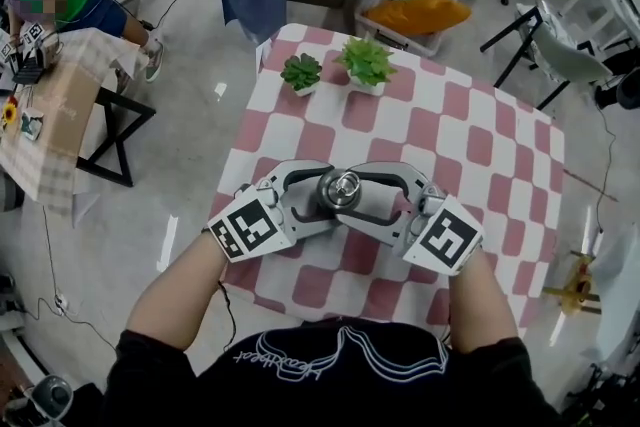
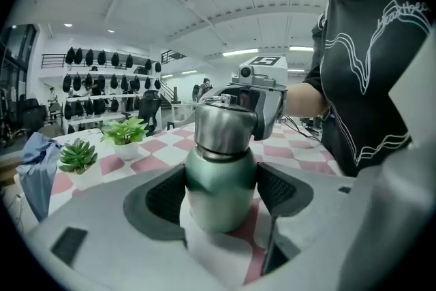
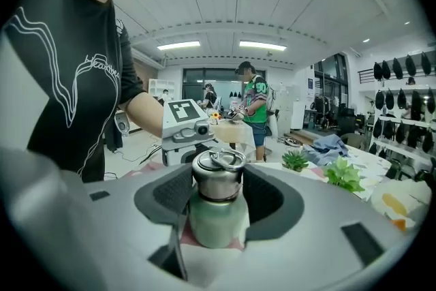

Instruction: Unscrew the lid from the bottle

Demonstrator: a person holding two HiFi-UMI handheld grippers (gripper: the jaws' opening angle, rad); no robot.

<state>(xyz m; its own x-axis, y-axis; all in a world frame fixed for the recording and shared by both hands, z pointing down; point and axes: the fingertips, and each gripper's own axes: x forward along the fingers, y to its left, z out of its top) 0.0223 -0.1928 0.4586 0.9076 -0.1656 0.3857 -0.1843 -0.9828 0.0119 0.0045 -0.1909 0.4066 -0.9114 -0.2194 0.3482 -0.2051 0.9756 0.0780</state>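
The left gripper [image 2: 222, 191] has its pads pressed on the green body of the bottle [image 2: 219, 204]. The right gripper [image 3: 218, 195], fingers about half spread, clamps the steel lid [image 3: 218, 174] between them. The unscrewing step seems in hand; next the right wrist must roll while the left braces the body.
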